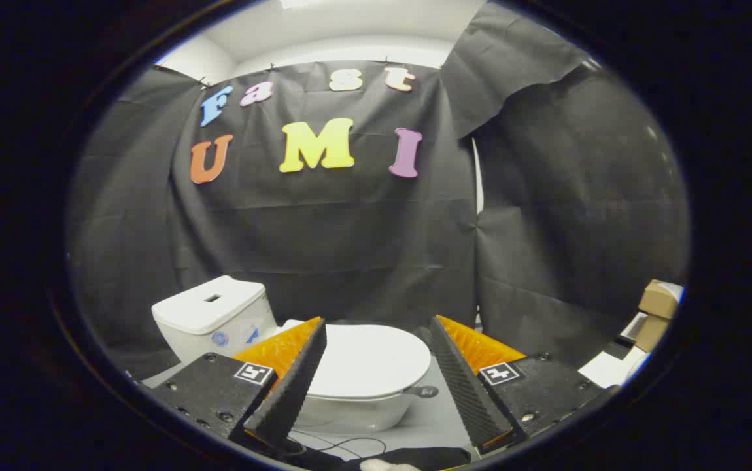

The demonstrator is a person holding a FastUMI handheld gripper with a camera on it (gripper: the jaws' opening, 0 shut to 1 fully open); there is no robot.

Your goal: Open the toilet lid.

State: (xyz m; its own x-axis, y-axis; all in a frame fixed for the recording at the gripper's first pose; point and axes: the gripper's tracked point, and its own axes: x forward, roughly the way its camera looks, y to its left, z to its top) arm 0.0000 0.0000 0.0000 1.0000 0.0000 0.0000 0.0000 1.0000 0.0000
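A small white toilet stands on the floor ahead of me, its lid (369,360) lying flat and closed over the bowl (356,412). Its tank (212,317) rises to the left, behind my left finger. My gripper (376,337) is open, its two fingers spread wide, and the lid shows in the gap between them, some way beyond the tips. A small dark tab (423,391) juts from the lid's right rim. Nothing is held.
Black cloth walls close the booth behind and to the right of the toilet. Cardboard boxes (656,307) and white sheets (608,369) lie at the far right. A thin dark cable (350,445) runs over the pale floor below the bowl.
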